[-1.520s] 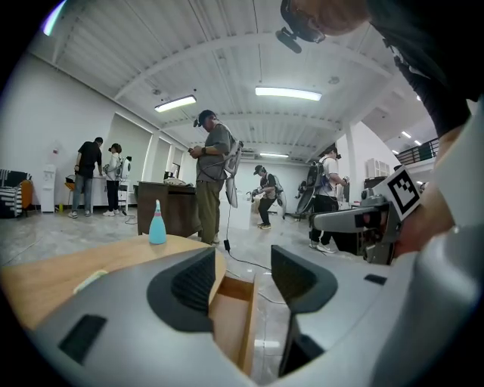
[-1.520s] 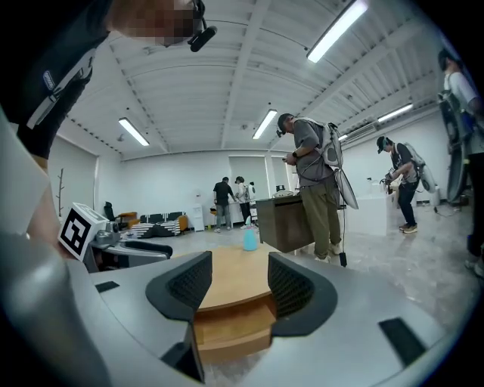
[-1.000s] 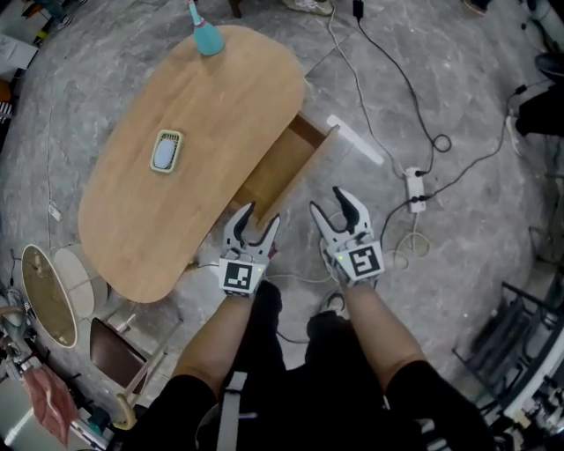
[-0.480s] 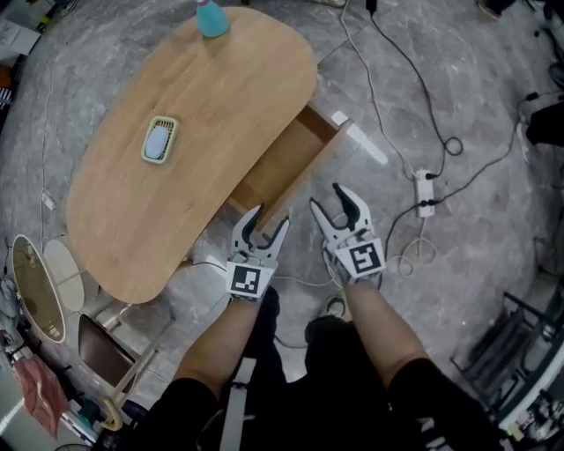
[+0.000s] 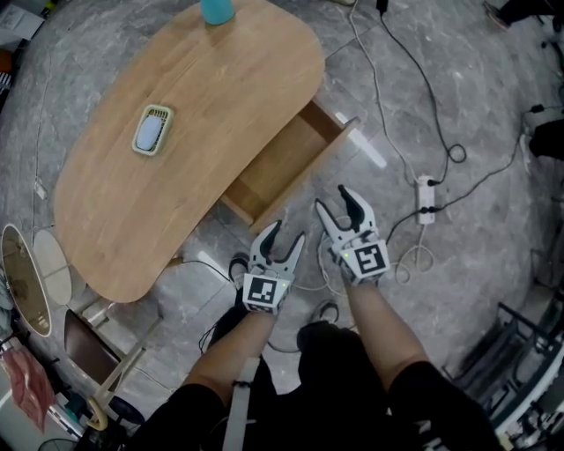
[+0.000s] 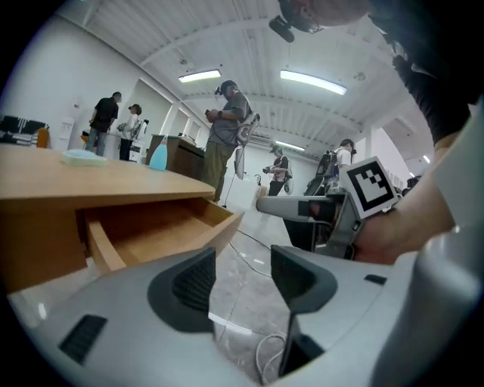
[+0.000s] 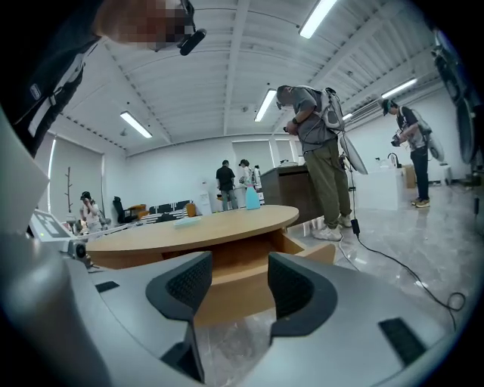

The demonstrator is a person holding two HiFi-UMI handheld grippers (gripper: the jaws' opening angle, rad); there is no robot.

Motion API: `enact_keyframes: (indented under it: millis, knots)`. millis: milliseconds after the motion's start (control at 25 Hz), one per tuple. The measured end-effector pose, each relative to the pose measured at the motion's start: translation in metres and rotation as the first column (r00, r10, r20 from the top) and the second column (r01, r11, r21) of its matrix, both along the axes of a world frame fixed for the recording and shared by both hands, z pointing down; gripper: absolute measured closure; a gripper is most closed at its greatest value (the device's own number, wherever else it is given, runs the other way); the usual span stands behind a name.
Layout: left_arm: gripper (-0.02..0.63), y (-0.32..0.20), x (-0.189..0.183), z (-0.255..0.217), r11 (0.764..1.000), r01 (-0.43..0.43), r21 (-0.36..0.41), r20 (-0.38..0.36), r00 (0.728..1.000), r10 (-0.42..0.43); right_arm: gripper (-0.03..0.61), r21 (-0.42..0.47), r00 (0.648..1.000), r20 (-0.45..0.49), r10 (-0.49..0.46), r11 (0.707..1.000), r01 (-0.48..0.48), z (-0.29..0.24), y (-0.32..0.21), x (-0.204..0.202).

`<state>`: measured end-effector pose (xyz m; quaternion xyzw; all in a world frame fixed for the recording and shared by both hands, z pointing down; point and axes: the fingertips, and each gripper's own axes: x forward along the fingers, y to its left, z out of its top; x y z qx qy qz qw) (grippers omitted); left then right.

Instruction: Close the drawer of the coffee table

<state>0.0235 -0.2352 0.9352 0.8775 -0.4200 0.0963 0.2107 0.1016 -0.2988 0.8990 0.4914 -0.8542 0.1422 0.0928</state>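
Observation:
The oval wooden coffee table (image 5: 203, 106) stands on the grey floor with its drawer (image 5: 286, 167) pulled out toward me, empty inside. My left gripper (image 5: 282, 236) hovers open just short of the drawer's near corner. My right gripper (image 5: 337, 201) is open too, beside the drawer's front panel (image 5: 313, 183) and a little apart from it. In the left gripper view the open drawer (image 6: 162, 227) lies to the left of the left gripper (image 6: 242, 280). In the right gripper view the drawer front (image 7: 249, 287) shows between the jaws of the right gripper (image 7: 240, 291).
A teal bottle (image 5: 217, 11) and a small green-rimmed device (image 5: 150, 130) rest on the tabletop. Cables and a power strip (image 5: 426, 198) lie on the floor to the right. A round mirror (image 5: 22, 282) and clutter sit at the left. Several people (image 7: 318, 151) stand in the room.
Both grippers have drifted right and slightly down in the head view, the left one more. The table and drawer have shifted up-left in view. Both stay open.

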Motion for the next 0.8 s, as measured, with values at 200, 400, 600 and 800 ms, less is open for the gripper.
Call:
enact_keyframes:
  millis: [200, 400, 600, 800]
  knots:
    - [0.385, 0.011, -0.012, 0.038, 0.977, 0.095, -0.189, -0.087, 0.99, -0.113, 0.373, -0.091, 0.994, 0.096, 0.048, 0.995, -0.039, 0.029, -0.01, -0.006]
    - [0.385, 0.022, -0.034, 0.068, 0.94, 0.164, -0.298, -0.105, 0.973, -0.203, 0.373, -0.226, 0.987, 0.149, 0.066, 0.974, -0.031, 0.064, -0.012, -0.037]
    - [0.397, 0.006, -0.041, 0.074, 0.945, 0.15, -0.291, -0.108, 0.976, -0.189, 0.373, -0.218, 0.988, 0.138, 0.069, 0.975, -0.038, 0.071, -0.017, -0.049]
    - [0.41, 0.003, -0.029, 0.071, 0.954, 0.108, -0.281, -0.121, 0.982, -0.147, 0.373, -0.186, 0.996, 0.075, 0.05, 0.982, -0.035, 0.07, -0.013, -0.041]
